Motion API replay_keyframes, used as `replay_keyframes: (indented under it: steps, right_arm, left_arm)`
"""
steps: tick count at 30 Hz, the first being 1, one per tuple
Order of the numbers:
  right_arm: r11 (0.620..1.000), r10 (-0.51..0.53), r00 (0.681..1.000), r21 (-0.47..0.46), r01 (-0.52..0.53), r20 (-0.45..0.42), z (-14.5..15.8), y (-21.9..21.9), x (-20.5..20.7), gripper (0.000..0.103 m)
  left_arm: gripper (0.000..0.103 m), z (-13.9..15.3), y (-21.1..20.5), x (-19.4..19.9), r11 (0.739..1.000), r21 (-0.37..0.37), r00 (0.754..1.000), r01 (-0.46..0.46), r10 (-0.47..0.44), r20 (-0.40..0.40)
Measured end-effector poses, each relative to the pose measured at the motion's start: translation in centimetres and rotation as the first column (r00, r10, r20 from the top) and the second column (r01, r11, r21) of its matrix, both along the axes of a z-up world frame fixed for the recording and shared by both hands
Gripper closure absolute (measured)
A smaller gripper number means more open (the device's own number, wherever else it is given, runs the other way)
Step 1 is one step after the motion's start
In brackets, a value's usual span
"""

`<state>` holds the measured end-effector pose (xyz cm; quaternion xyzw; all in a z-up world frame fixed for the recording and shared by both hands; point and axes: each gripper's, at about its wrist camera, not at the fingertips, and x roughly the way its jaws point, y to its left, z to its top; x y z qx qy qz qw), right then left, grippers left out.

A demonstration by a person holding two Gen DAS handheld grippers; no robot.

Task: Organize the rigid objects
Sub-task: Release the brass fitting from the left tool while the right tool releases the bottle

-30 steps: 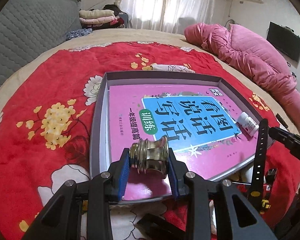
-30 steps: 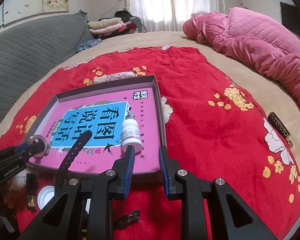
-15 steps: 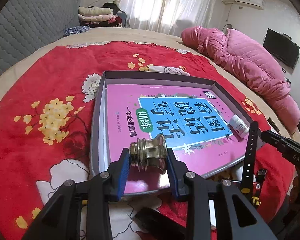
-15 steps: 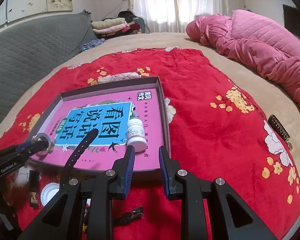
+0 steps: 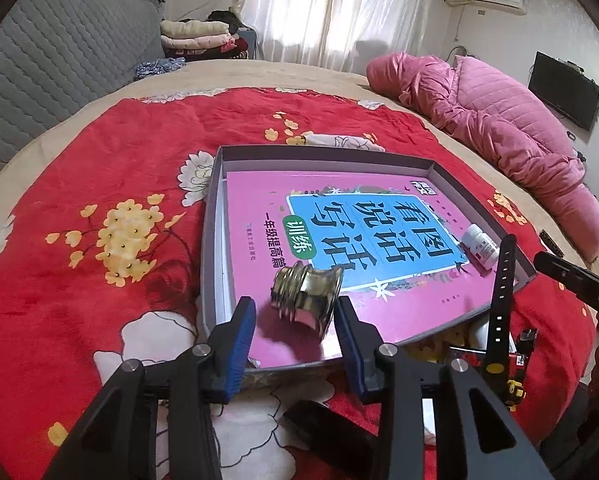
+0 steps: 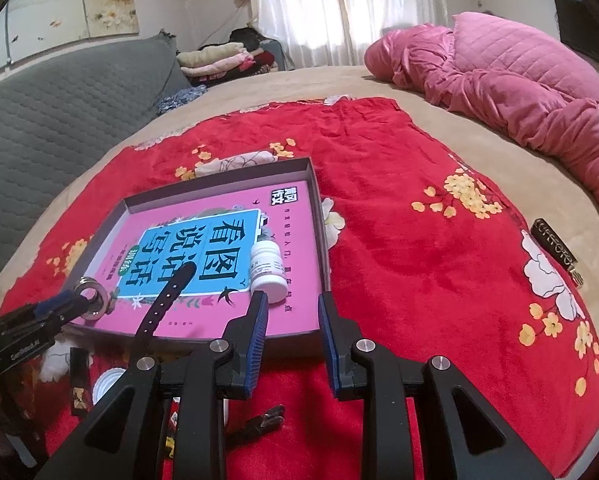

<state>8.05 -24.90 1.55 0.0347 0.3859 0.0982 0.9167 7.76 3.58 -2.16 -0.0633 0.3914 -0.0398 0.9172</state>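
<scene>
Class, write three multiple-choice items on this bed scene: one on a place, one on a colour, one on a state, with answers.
1. The white pill bottle lies:
A. on the pink book in the tray
B. on the blanket
C. on the sofa

2. The book cover's main colour:
A. green
B. pink
C. white

3. The left gripper is:
A. shut on the strap
B. out of view
C. open, the brass fitting loose between its fingers

Answers: 1 A, it rests on the cover. 2 B, pink surrounds the blue panel. 3 C, gaps show at both fingers.

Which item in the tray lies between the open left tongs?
The brass fitting, tilted on the book; the white bottle and black strap lie further right.
</scene>
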Motion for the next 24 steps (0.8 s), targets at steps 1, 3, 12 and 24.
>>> replay_keyframes:
  steps: [1,3,12,24]
  right_arm:
    - [1.0,-0.002,1.0,0.002,0.002,0.001,0.1,-0.1,0.0,0.077]
    - [1.0,-0.005,1.0,0.005,0.005,0.002,0.2,-0.2,-0.1,0.076]
    - [1.0,-0.018,1.0,0.004,0.018,0.017,0.7,-0.4,-0.5,0.074]
    - [1.0,-0.015,0.999,-0.01,0.015,0.031,1.2,-0.5,-1.2,0.059]
  left_arm:
    - [0.062,0.1,0.0,-0.1,1.0,0.001,1.0,-0.001,0.001,0.0]
    - [0.062,0.2,0.0,-0.3,1.0,0.002,1.0,-0.002,0.002,0.001]
    - [0.06,0.6,0.2,-0.8,1.0,0.02,1.0,-0.016,0.016,-0.002]
    - [0.058,1.6,0.0,-1.9,1.0,0.019,1.0,-0.02,0.019,0.016]
